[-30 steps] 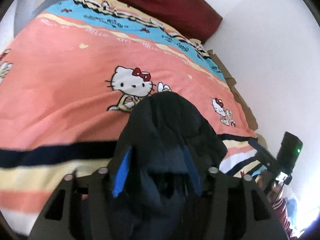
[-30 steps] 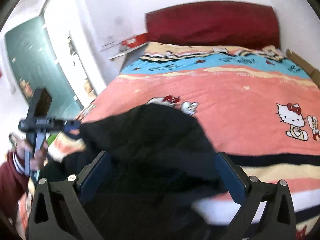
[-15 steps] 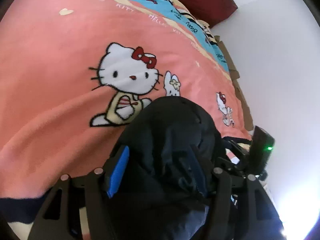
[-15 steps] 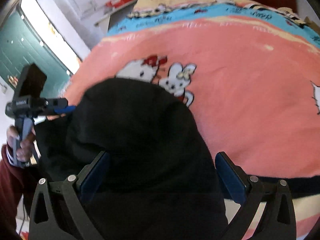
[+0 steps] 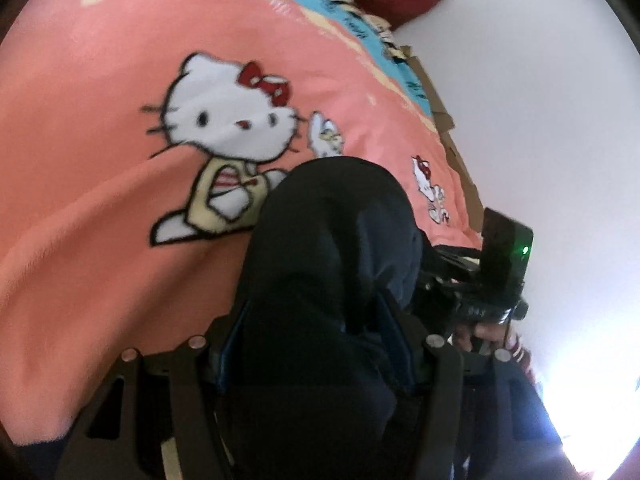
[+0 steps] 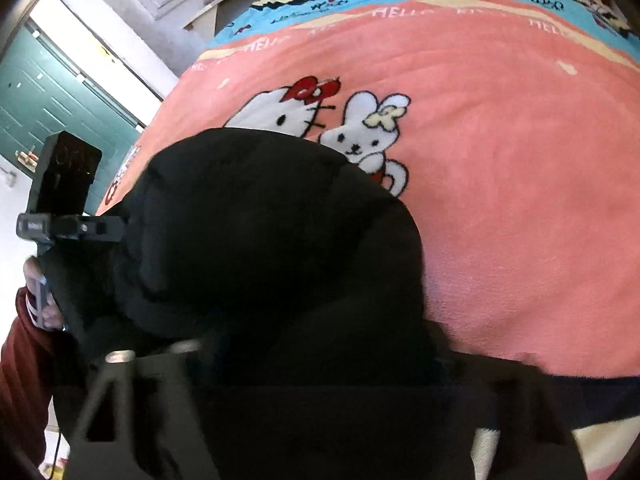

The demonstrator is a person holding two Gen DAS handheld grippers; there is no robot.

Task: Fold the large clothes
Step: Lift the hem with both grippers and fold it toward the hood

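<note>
We see the left gripper [image 5: 316, 344] pinching the black garment [image 5: 332, 240]. Fabric hides the right gripper [image 6: 304, 364]; we can't tell its jaws. Pink blanket [image 6: 520, 200] beneath, teal door [image 6: 48, 96] left.

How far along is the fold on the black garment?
Done: nothing folded that shows; the black garment is bunched, not flat, over the pink blanket. In hand: the left claw grips a bundle of it; fabric covers the right claw, so its grip is unclear. Left: spread it flat, then every fold.
</note>
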